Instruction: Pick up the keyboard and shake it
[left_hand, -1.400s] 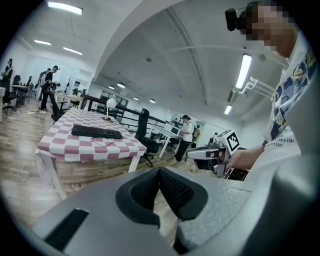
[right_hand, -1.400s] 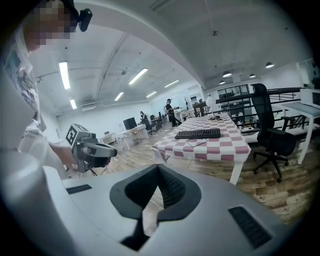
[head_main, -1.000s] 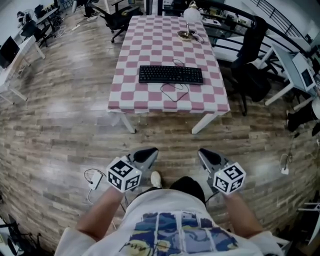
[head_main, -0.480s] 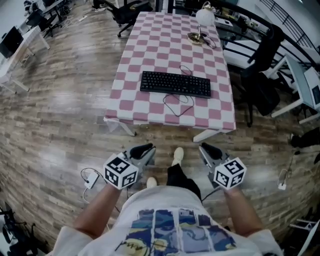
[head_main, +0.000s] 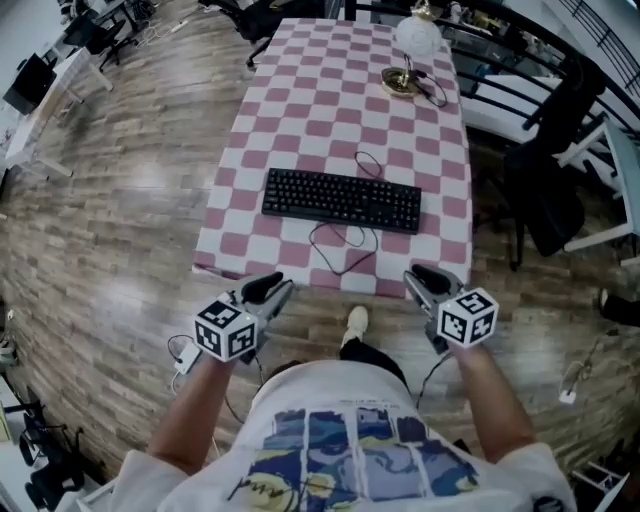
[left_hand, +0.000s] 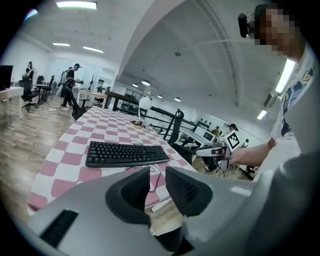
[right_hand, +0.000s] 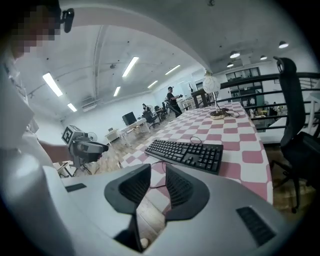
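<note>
Black rectangular plastic keyboard (head_main: 340, 200) lies flat on the desk w/ pink-and-white checked cloth (head_main: 330, 100), centre of the head view, near the desk's lower edge. Its thin black cable (head_main: 343, 243) loops toward that edge.

Left hand-held gripper (head_main: 272, 289) sits lower left of centre and right hand-held gripper (head_main: 424, 279) lower right. Both are off the desk, just short of its edge, not touching anything. Jaws on both are opening, w/ nothing btwn the pads in either gripper view.

Key relation: the keyboard is straight up-frame from both, long axis running left-right across the frame, right end tilted slightly down. Each gripper lines up approx under one end. We judge the right one a bit nearer. Next we need to reach fwd over the edge, one end each.
</note>
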